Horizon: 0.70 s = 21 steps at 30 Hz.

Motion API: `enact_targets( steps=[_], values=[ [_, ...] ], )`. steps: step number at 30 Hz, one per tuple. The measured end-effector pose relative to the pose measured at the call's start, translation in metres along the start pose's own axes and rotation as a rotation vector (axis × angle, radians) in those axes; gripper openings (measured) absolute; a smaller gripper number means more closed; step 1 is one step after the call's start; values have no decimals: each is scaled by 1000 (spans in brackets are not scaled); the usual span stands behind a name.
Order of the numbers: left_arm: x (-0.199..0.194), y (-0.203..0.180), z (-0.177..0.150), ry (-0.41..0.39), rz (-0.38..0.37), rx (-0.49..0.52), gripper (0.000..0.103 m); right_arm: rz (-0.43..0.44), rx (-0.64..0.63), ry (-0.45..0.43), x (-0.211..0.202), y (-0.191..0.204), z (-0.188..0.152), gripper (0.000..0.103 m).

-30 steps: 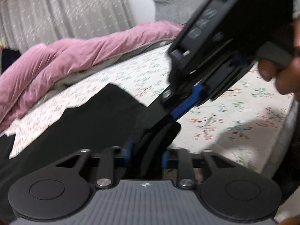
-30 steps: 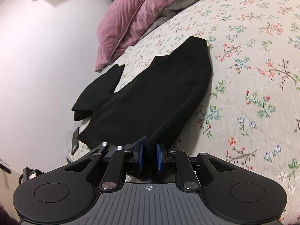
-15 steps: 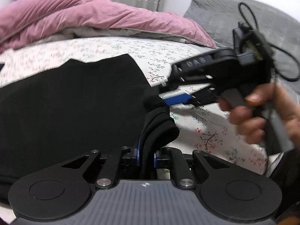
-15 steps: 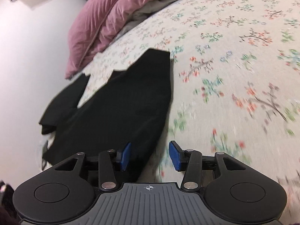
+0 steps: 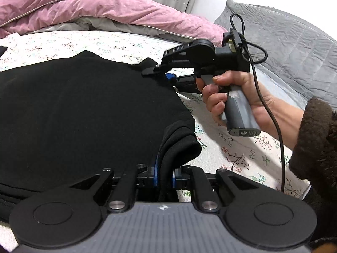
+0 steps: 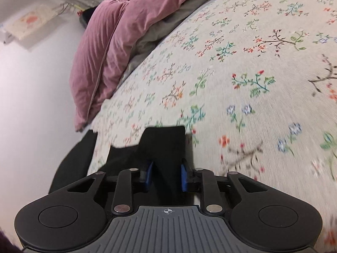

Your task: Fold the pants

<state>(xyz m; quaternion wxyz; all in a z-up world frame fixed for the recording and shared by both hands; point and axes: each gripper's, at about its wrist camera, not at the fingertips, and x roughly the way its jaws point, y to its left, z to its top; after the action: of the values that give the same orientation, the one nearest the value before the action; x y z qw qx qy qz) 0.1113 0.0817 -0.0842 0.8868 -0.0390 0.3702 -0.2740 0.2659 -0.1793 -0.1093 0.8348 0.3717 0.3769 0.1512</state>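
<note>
Black pants (image 5: 84,113) lie spread on the floral bed sheet (image 5: 238,147). My left gripper (image 5: 164,176) is shut on a bunched fold of the pants at their near edge. My right gripper (image 6: 166,176) is open, its blue pads (image 6: 148,175) on either side of a far corner of the pants (image 6: 164,139). In the left wrist view the right gripper (image 5: 168,76) is held by a hand (image 5: 231,97) at the pants' far right corner.
A pink duvet (image 5: 94,6) and a grey blanket (image 5: 284,48) lie along the back of the bed. The pink duvet (image 6: 109,48) and a white wall (image 6: 31,105) show in the right wrist view. A black cable (image 5: 271,113) hangs from the right gripper.
My right gripper let go of the pants, opened, and moved along the edge to the far corner. My left gripper kept its hold and the pants came down flat.
</note>
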Motion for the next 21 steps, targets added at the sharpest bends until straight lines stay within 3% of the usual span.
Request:
enact_targets(
  steps=[5, 9, 21],
  values=[
    [-9, -26, 3, -38, -4, 83, 29, -3, 5, -18, -11, -1, 3, 5],
    [-13, -55, 10, -46, -29, 83, 29, -8, 25, -43, -34, -6, 14, 4],
    [-7, -177, 3, -49, -238, 120, 29, -180, 24, -174, -192, -75, 33, 4]
  ],
)
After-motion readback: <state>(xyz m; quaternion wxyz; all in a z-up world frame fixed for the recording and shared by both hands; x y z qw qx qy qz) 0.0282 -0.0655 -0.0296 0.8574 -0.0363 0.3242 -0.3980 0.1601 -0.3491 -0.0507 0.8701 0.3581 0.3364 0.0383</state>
